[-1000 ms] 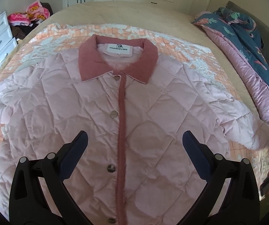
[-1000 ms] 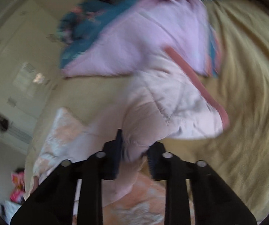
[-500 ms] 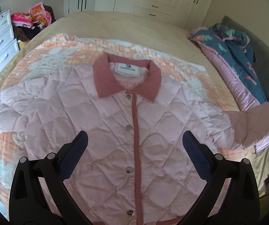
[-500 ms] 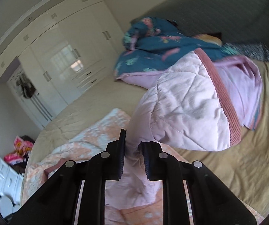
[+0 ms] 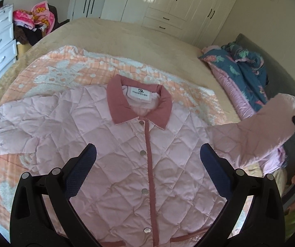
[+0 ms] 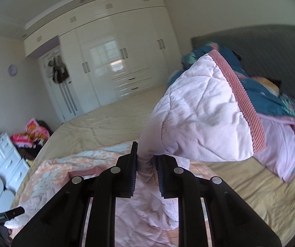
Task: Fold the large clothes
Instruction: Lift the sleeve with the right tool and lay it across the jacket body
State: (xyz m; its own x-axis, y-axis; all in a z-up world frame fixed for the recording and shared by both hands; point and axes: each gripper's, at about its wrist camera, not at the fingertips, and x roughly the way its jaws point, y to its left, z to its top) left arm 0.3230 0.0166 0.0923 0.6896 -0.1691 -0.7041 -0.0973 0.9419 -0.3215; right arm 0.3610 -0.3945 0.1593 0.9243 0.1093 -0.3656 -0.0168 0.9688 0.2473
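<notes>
While the left gripper (image 5: 147, 162) hangs with its jaws spread wide and nothing between them, the jacket (image 5: 127, 154) lies flat just below and ahead of it, front side up on the blanket (image 5: 69, 68). Its button strip (image 5: 149, 164) runs between the two blue pads (image 5: 81, 170), and the collar (image 5: 141, 107) sits farther ahead, past the fingertips. One sleeve spreads out to the left of this gripper and rests on the blanket. The other sleeve (image 5: 260, 127) reaches off to the right, where it rises from the bed (image 5: 127, 37).

That raised sleeve (image 6: 199, 119) is pinched in the right gripper (image 6: 145, 177), whose jaws are closed on a bunched fold of the pink fabric. Beyond the fingertips the sleeve end balloons up and to the right, its ribbed cuff (image 6: 242, 98) at the far edge, clear of the bed. Below and behind this gripper the rest of the jacket trails down onto the blanket.

A blue and pink quilt (image 6: 271, 103) is heaped to the right of the held sleeve. A wardrobe (image 6: 116, 61) stands ahead, and a white dresser (image 6: 3, 164) is at the far left.
</notes>
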